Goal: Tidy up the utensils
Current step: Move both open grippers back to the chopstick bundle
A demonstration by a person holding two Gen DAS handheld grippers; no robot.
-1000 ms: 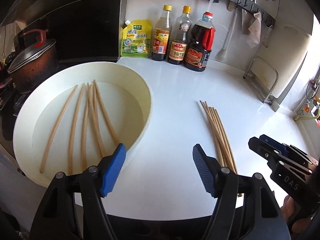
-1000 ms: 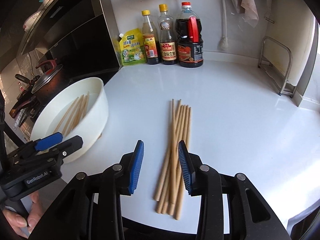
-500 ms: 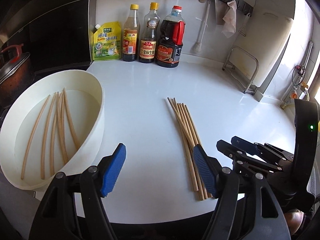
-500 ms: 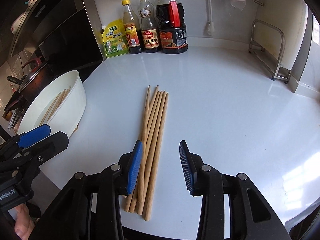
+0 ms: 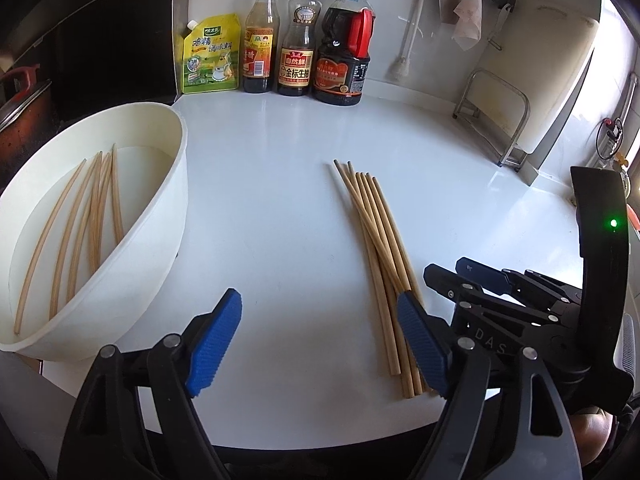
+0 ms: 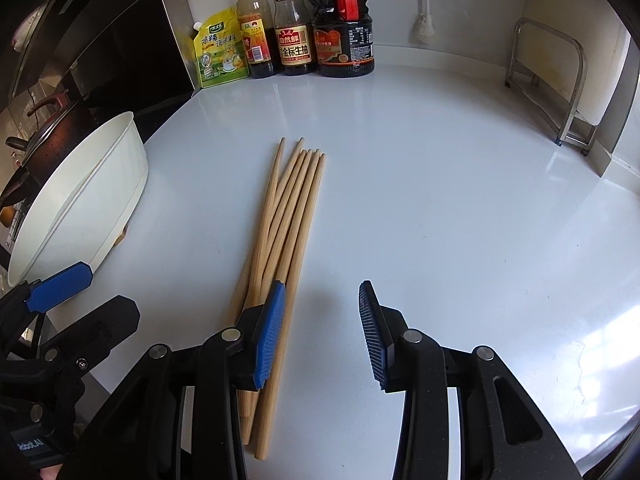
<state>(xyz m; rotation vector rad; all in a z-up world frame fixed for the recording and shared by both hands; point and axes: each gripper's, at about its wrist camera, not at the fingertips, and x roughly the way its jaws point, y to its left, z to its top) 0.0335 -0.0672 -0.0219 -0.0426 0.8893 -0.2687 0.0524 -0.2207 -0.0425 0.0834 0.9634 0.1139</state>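
Observation:
Several wooden chopsticks (image 5: 374,236) lie in a loose bundle on the white counter (image 5: 280,184); they also show in the right wrist view (image 6: 288,216). More chopsticks (image 5: 94,216) lie inside a white bowl (image 5: 160,240) at the left; the bowl also shows in the right wrist view (image 6: 92,192). My left gripper (image 5: 320,340) is open and empty above the counter, between bowl and bundle. My right gripper (image 6: 322,332) is open and empty, just right of the bundle's near ends; its left pad overlaps them in view. It appears in the left wrist view (image 5: 476,276).
Three sauce bottles (image 5: 296,40) and a yellow-green seasoning pouch (image 5: 210,56) stand at the back wall. A metal rack (image 5: 496,116) stands at the right. A dark pot (image 6: 48,120) sits on the stove left of the bowl. The counter's front edge is close below both grippers.
Both grippers have shifted rightward. The left moved from over the bowl's rim to the counter beside the bundle. The right moved from straddling the bundle to its right side and opened wider.

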